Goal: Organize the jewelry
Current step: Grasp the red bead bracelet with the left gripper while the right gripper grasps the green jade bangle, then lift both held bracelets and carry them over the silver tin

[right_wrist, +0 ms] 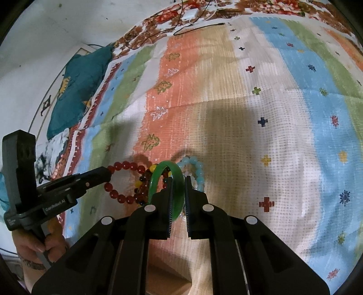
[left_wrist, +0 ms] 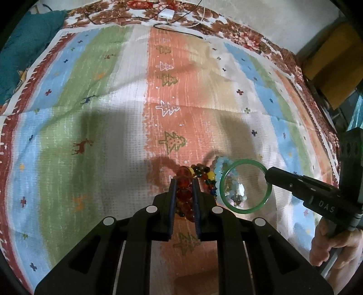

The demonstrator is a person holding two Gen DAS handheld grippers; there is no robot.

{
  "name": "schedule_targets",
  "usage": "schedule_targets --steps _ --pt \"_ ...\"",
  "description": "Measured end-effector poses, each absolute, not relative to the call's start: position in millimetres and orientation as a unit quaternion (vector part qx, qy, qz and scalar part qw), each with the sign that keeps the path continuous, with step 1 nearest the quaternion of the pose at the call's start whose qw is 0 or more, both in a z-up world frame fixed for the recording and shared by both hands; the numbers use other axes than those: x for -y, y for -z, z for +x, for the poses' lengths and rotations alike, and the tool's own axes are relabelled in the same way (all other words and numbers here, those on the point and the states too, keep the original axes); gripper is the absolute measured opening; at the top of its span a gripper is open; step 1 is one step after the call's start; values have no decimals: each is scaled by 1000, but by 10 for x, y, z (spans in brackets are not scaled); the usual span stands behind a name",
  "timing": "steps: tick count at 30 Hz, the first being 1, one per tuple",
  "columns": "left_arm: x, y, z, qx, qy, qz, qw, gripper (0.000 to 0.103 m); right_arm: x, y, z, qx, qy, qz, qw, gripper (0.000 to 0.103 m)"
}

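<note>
My left gripper (left_wrist: pixel 184 180) is shut on a red bead bracelet (left_wrist: pixel 184 191), which shows as a ring of red beads (right_wrist: pixel 120 181) in the right wrist view. My right gripper (right_wrist: pixel 179 179) is shut on a green bangle (right_wrist: pixel 175 181); from the left wrist view that bangle (left_wrist: pixel 246 210) hangs as a full ring off the right gripper's tip (left_wrist: pixel 270 173). Both are lifted a little above a striped cloth (left_wrist: pixel 102 127). Under them lie a multicoloured bead bracelet (left_wrist: pixel 205 172) and a pale blue bead bracelet (left_wrist: pixel 219 166), also seen as blue beads (right_wrist: pixel 197 169).
A teal cushion (right_wrist: pixel 77 90) lies at the cloth's left edge. A white charger (left_wrist: pixel 166 14) with dark cables sits at the far edge on a floral sheet. A hand (left_wrist: pixel 326 245) grips the right tool's handle; another hand (right_wrist: pixel 38 245) grips the left one.
</note>
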State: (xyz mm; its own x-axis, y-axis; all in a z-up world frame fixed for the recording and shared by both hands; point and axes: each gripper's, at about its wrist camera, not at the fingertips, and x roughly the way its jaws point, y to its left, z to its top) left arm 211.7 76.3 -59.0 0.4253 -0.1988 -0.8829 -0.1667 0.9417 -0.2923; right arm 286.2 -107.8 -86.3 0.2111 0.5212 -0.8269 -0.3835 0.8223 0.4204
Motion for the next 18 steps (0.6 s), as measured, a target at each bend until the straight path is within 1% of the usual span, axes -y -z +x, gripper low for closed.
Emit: schedule_targets --steps 18 --pt "-641 228 1803 -494 4 -132 859 13 1202 531 2501 -512 -298 26 805 10"
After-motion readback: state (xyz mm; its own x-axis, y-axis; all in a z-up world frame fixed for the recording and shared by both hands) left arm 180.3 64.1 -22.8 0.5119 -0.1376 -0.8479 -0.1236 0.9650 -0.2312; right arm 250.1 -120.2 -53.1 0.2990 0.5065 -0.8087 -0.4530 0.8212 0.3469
